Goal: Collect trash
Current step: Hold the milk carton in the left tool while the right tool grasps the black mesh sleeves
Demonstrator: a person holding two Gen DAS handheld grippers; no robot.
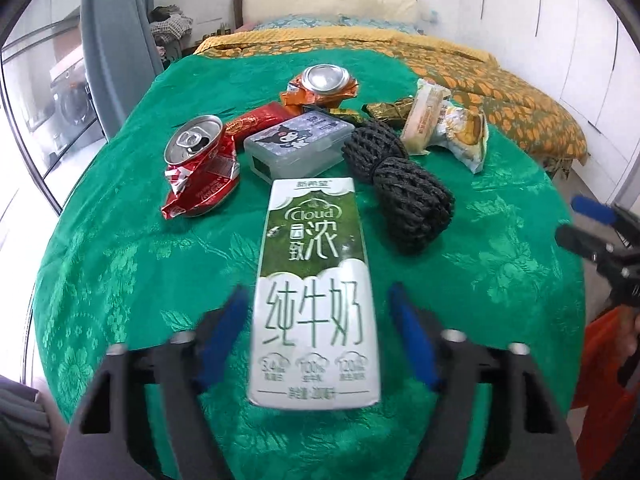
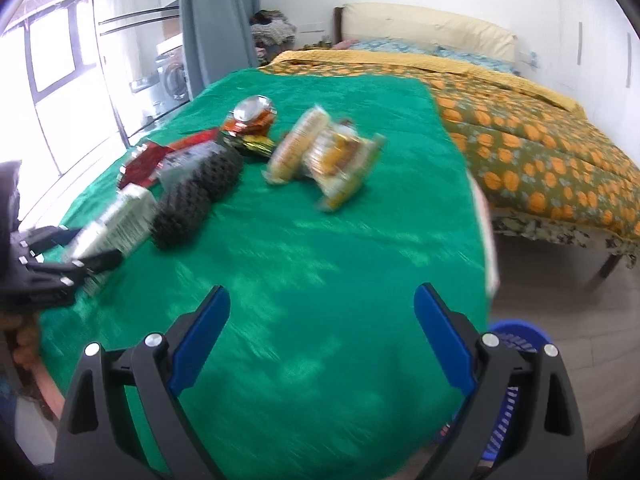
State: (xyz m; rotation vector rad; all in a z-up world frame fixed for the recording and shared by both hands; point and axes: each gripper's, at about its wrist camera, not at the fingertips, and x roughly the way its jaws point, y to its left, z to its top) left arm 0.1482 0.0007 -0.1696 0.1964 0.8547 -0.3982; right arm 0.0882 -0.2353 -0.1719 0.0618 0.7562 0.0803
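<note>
Green-clothed surface (image 1: 120, 240): left tongs (image 1: 316, 344) straddle the milk carton (image 1: 312, 280) with gaps showing; right tongs (image 2: 320, 344) wide, empty.

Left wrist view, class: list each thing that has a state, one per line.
Green-and-white milk carton: sealed, between the fingers.
Red drink can: crushed, opened.
Orange drink can: crushed.
Clear lidded plastic box: closed.
Left gripper: open.
Right gripper: open, empty.

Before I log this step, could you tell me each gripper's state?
Left gripper: open, milk carton between fingers, ungripped.
Right gripper: open, empty.
</note>
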